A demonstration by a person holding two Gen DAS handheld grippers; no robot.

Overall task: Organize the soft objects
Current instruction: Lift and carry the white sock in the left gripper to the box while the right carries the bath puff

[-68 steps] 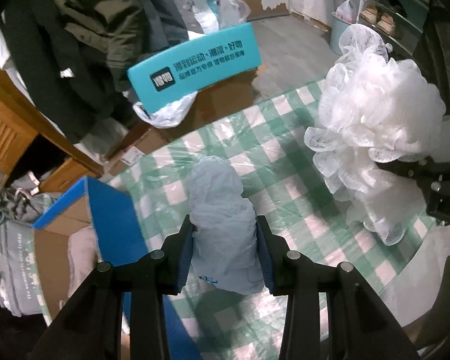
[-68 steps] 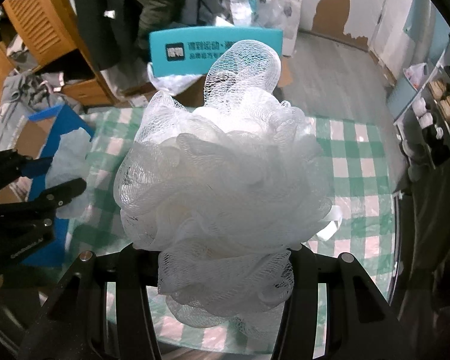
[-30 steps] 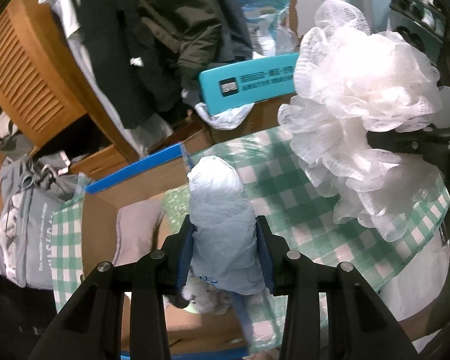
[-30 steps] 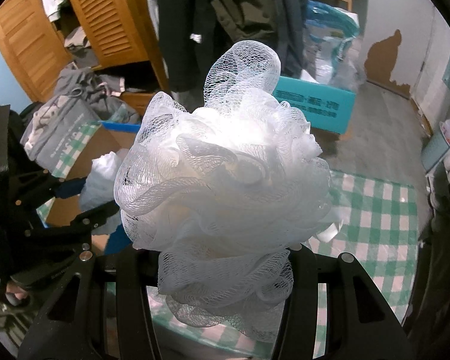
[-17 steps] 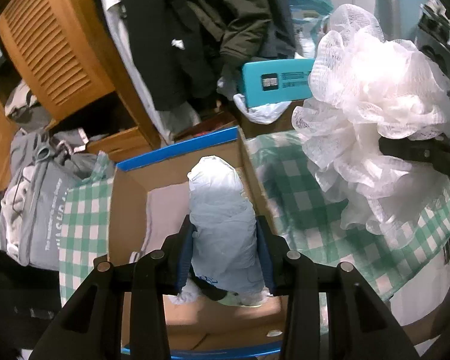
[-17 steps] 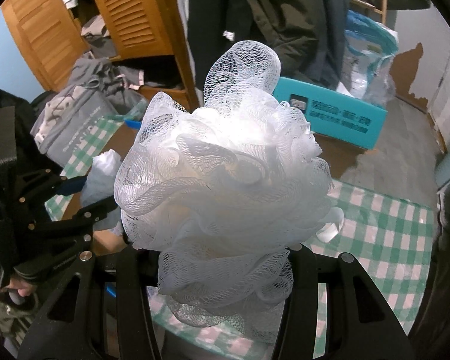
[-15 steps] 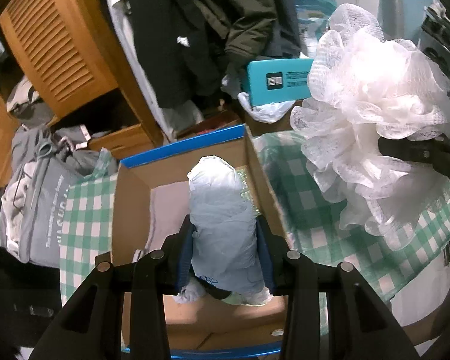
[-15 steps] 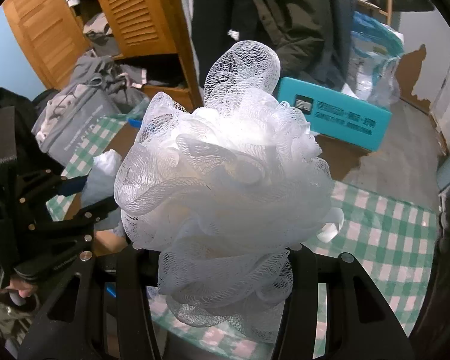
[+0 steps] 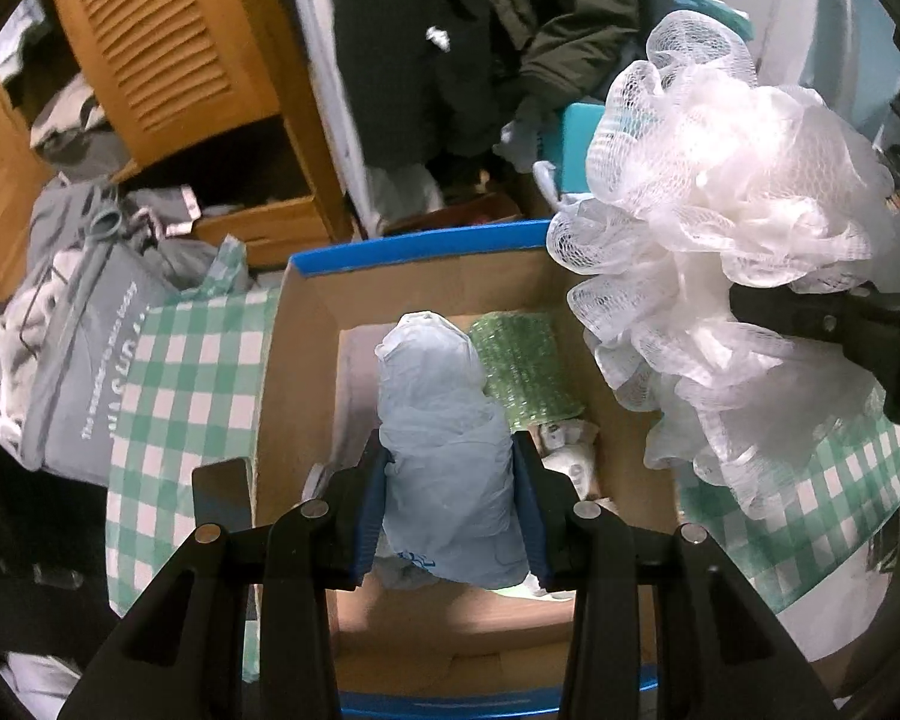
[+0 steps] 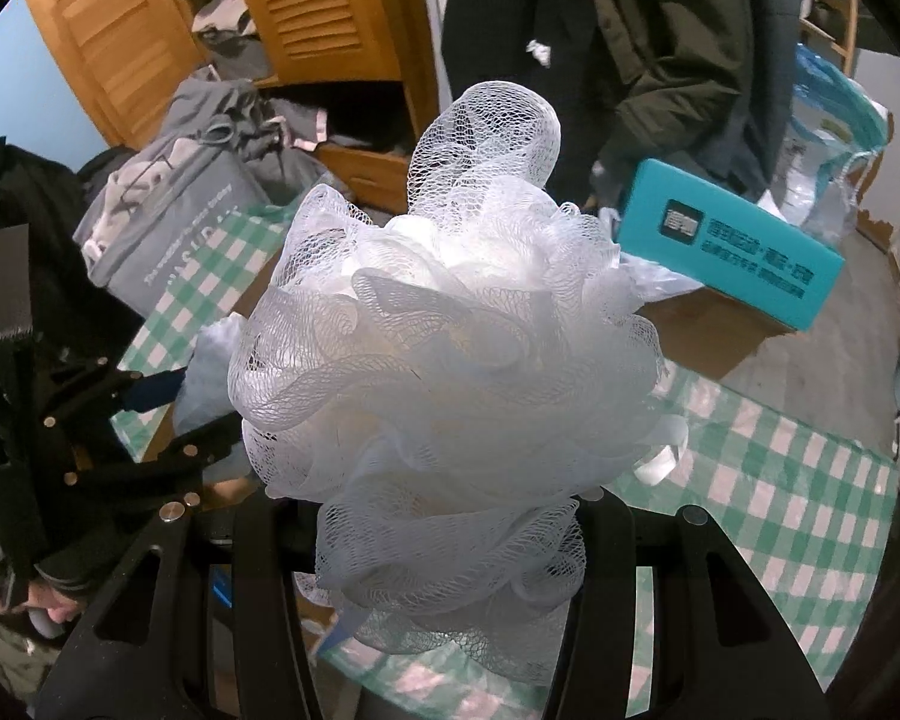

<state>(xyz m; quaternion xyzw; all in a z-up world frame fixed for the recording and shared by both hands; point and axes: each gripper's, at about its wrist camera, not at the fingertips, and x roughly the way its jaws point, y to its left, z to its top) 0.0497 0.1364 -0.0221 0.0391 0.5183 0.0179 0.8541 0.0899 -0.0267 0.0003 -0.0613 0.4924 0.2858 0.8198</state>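
My left gripper point(image 9: 450, 510) is shut on a pale blue soft bundle point(image 9: 444, 450) and holds it over the open cardboard box point(image 9: 294, 372) with a blue rim. In the box lie a green bubble-wrap roll point(image 9: 525, 375) and a small white soft item point(image 9: 570, 459). My right gripper point(image 10: 450, 546) is shut on a white mesh bath pouf point(image 10: 444, 360), held in the air right of the box; the pouf also shows in the left wrist view point(image 9: 726, 228). The left gripper and its bundle point(image 10: 207, 372) show at the left of the right wrist view.
A green-and-white checked cloth point(image 9: 174, 372) covers the table point(image 10: 798, 516). A grey bag point(image 9: 72, 348) lies left of the box. A teal box point(image 10: 732, 252), dark hanging coats point(image 9: 480, 42) and a wooden louvred wardrobe point(image 9: 168, 42) stand behind.
Both grippers have swung left from the checked table to over the cardboard box. The blue bundle now hangs above the box's inside. Both grips are unchanged.
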